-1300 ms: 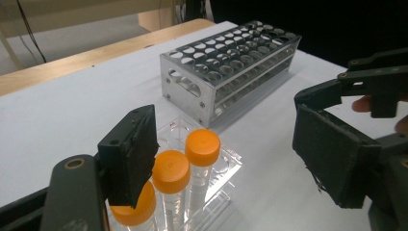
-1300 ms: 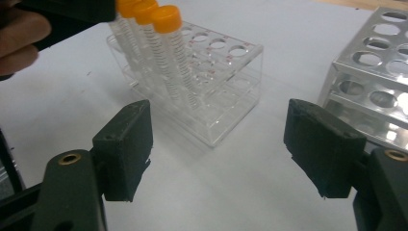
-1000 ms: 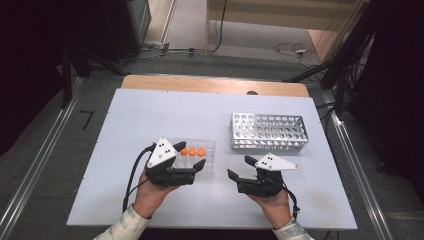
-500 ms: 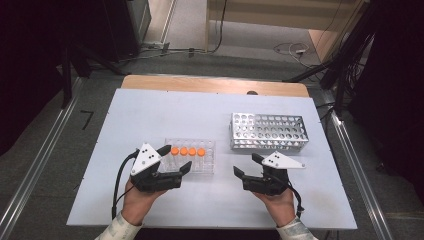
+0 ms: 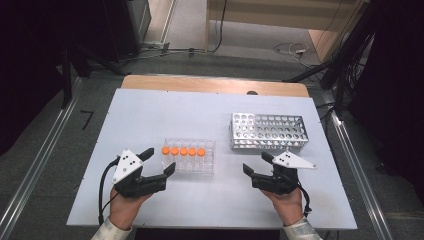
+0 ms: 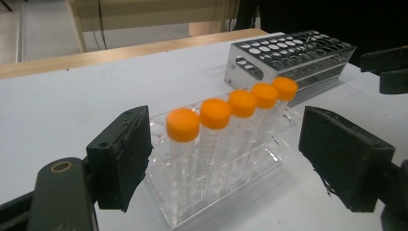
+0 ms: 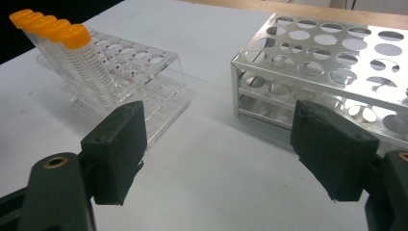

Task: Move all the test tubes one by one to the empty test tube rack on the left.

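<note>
Left gripper [image 5: 159, 166] slides toward 7 o'clock, right gripper [image 5: 259, 165] widens; both jaws spread, empty. Orange-capped tubes [image 5: 183, 150] in clear rack [image 5: 207, 167] mid-tabletop: light, slick, grip below cap.

No readable text, label, brand, number or sign stands on anything.

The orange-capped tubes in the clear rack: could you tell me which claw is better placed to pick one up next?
The left claw. Its jaws stand open right beside the clear rack, facing the orange-capped tubes. The right claw, also open and empty, sits farther off, in front of the metal rack.
</note>
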The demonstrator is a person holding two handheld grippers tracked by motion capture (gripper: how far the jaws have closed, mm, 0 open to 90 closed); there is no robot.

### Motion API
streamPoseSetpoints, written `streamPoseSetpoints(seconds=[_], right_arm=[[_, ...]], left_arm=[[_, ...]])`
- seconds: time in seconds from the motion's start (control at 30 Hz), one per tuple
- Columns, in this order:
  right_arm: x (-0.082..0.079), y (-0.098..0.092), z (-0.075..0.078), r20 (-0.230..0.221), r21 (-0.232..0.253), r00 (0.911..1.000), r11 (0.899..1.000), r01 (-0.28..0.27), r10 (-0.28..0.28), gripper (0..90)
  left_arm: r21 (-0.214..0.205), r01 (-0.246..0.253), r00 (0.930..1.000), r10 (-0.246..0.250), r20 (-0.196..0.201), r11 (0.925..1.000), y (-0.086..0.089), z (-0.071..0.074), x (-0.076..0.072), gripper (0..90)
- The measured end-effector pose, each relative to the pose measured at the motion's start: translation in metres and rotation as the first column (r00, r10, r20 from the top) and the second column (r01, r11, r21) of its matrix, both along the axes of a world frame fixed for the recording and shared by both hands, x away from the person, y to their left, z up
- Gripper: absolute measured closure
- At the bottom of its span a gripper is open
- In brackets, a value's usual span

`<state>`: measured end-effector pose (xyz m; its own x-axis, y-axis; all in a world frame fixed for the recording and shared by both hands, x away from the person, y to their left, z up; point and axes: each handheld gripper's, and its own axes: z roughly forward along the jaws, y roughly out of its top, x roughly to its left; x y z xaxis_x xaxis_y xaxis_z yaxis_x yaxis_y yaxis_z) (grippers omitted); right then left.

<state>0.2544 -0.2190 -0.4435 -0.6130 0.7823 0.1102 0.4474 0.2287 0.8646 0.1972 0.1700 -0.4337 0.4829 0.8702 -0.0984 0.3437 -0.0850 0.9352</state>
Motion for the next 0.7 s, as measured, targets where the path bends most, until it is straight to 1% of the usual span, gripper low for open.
streamPoseSetpoints(seconds=[0.07, 0.13, 0.23, 0.3, 0.4, 0.47, 0.53, 0.7], right_arm=[[0.0, -0.003, 0.0, 0.0, 0.0, 1.0, 1.0, 0.009, -0.009, 18.3], [0.001, -0.007, 0.0, 0.002, -0.001, 0.9998, 1.0, 0.018, -0.018, 17.4], [0.002, -0.015, 0.0, -0.002, 0.008, 0.9995, 0.999, 0.032, -0.032, 16.8], [0.003, -0.02, 0.0, -0.002, 0.011, 0.9991, 0.999, 0.043, -0.043, 16.3], [0.003, -0.027, 0.0, -0.001, 0.012, 0.998, 0.998, 0.063, -0.063, 15.4], [0.003, -0.032, 0.0, -0.004, 0.014, 0.9973, 0.997, 0.074, -0.074, 14.9], [0.002, -0.037, 0.0, -0.002, 0.015, 0.9963, 0.996, 0.086, -0.086, 14.9], [0.001, -0.048, -0.001, -0.005, 0.016, 0.9939, 0.994, 0.111, -0.111, 14.8]], left_arm=[[-0.007, -0.011, 0.9999, 0.011, -0.008, 0.9999, 0.007, -0.002, -0.001, 19.1], [-0.008, -0.037, 0.9993, 0.037, -0.006, 0.9993, 0.014, -0.005, -0.003, 19.1], [-0.025, -0.074, 0.9973, 0.074, -0.007, 0.997, 0.025, -0.008, -0.004, 19.1], [-0.02, -0.091, 0.9958, 0.091, -0.008, 0.9956, 0.031, -0.011, -0.003, 19.1], [-0.006, -0.132, 0.9912, 0.132, -0.005, 0.9912, 0.04, -0.016, -0.001, 19.1], [-0.011, -0.152, 0.9883, 0.152, -0.014, 0.9883, 0.046, -0.018, 0.0, 19.1], [-0.005, -0.172, 0.985, 0.172, -0.018, 0.9851, 0.051, -0.02, 0.0, 19.1], [-0.009, -0.195, 0.9803, 0.195, -0.031, 0.9807, 0.06, -0.023, 0.0, 19.2]])
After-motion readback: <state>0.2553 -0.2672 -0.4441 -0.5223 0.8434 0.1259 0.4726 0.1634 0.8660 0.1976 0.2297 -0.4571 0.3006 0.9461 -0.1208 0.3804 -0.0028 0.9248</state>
